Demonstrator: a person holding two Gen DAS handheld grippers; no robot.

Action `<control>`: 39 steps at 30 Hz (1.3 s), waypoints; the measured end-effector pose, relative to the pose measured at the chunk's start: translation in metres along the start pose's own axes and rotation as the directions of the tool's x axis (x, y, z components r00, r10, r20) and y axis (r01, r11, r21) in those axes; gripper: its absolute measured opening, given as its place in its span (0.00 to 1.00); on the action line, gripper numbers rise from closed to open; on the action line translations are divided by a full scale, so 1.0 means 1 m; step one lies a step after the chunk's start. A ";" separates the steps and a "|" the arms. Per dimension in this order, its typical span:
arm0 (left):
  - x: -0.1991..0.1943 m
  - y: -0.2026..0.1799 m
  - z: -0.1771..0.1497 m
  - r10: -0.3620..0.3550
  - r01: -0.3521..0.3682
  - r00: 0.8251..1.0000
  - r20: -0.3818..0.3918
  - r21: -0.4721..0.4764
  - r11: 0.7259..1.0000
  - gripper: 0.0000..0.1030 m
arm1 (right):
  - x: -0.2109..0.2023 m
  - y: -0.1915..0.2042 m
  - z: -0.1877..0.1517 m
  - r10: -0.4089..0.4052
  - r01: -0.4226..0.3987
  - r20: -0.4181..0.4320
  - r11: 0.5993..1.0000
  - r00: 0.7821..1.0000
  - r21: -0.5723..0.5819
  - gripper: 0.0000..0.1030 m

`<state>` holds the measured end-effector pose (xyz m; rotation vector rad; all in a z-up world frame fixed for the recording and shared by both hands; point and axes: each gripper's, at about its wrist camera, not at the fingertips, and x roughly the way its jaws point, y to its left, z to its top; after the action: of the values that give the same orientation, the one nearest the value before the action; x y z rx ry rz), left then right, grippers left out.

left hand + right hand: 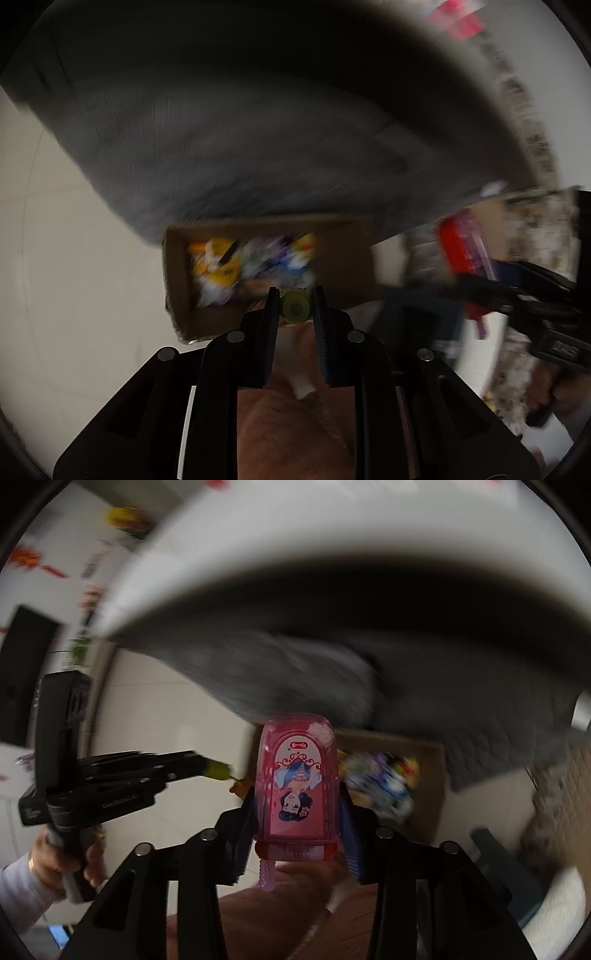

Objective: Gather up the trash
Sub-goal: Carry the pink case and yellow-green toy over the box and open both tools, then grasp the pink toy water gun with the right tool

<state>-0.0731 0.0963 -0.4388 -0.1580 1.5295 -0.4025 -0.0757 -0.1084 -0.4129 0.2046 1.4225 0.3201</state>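
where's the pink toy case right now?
The pink toy case sits between the right gripper's fingers, centre of the right wrist view, just left of the cardboard box of colourful trash. From the left wrist view it shows blurred at right.

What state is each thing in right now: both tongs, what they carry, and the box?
Left tongs: narrow gap, a yellow-green cap between the tips; contact unclear.
Right tongs: around a pink case; right finger looks apart from it.
Pink case: end-on between the fingers, picture upside down.
Box: open, wrappers inside.
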 end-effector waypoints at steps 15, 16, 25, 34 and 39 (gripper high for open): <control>0.015 0.005 -0.013 0.200 -0.202 0.975 -0.097 -0.012 0.979 0.66 | -0.001 -0.055 -0.009 -0.102 0.108 -0.049 0.984 0.994 0.144 0.78; 0.000 -0.003 -0.012 0.193 -0.194 0.978 -0.072 -0.008 0.981 0.66 | -0.016 -0.054 -0.004 -0.094 0.097 -0.025 0.985 0.995 0.143 0.78; -0.141 -0.089 0.028 0.161 -0.174 0.947 0.278 0.022 0.985 0.81 | -0.166 -0.048 0.063 -0.070 0.050 0.318 0.996 0.945 0.071 0.95; -0.170 -0.123 0.069 0.175 -0.167 0.913 0.368 -0.054 0.984 0.82 | -0.188 -0.115 0.239 -0.165 0.131 0.410 0.985 0.897 0.110 0.95; -0.155 -0.138 0.078 0.210 -0.179 0.916 0.342 -0.120 0.976 0.82 | -0.168 -0.167 0.319 -0.137 0.033 0.387 0.964 0.912 0.264 0.95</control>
<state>-0.0156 0.0118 -0.2423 -0.1357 1.1928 -0.1374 0.2362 -0.3058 -0.2660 0.3926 1.0531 0.0162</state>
